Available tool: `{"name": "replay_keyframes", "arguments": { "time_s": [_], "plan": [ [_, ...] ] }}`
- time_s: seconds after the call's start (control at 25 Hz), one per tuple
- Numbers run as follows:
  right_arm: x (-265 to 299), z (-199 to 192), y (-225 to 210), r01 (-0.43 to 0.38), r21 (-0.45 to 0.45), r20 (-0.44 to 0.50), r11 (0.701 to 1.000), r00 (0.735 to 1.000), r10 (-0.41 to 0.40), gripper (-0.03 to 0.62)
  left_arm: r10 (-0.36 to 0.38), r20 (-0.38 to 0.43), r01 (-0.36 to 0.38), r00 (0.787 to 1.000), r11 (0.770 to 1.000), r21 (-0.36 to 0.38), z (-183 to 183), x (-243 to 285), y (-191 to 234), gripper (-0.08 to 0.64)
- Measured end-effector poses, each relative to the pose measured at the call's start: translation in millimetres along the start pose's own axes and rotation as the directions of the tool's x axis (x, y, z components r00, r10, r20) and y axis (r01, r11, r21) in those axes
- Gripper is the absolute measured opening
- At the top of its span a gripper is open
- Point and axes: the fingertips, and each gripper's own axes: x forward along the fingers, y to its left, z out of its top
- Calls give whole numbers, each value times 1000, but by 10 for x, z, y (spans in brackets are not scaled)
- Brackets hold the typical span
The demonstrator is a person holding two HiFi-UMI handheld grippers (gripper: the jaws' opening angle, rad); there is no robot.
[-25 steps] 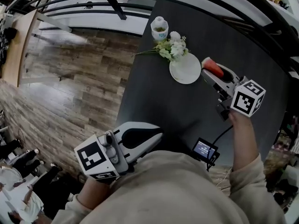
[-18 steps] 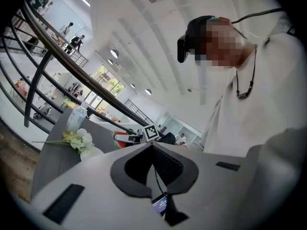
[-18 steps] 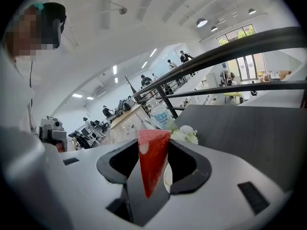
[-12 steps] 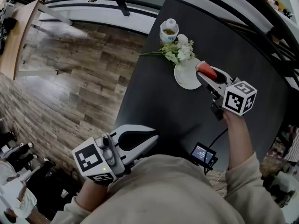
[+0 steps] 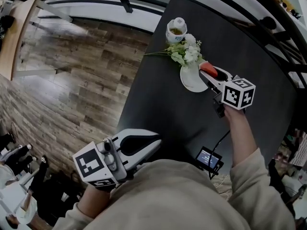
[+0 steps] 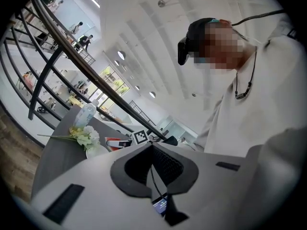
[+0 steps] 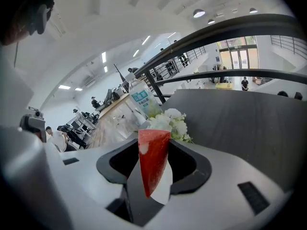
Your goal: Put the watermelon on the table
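Presently, right gripper (image 5: pixel 207 73): fingers are pinching the watermelon (image 7: pixel 152 157), wedge running along them.
Watermelon place: hanging over the plate (image 5: pixel 189 80) edge, counter (image 5: pixel 158 99) lying beneath.
Left gripper (image 5: pixel 156 145): fingers pressing together, empty, farther off.

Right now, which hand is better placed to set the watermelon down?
Right. Its fingers clamp the red watermelon wedge at the round white plate; the left fingers, shut and empty, sit back near the person's body.

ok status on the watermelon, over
Right gripper shut on red watermelon wedge, over round white plate. Left gripper shut, empty. White flower bunch at plate's rim.
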Motion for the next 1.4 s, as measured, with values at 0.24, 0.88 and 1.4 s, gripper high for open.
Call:
{"name": "replay_keyframes", "arguments": {
  "time_s": [0.24, 0.88, 1.4],
  "plan": [
    [153, -197, -146, 58, -22, -73, 998, 996, -60, 199, 11, 3, -11, 1000, 1000, -8, 1, -33, 40, 2],
    [397, -437, -311, 112, -50, -145, 992, 982, -118, 193, 51, 24, -50, 998, 998, -23, -66, -152, 78, 2],
    [416, -535, -379, 148, -48, -172, 988, 973, -154, 192, 45, 27, -44, 999, 999, -25, -93, -151, 49, 2]
  ]
}}
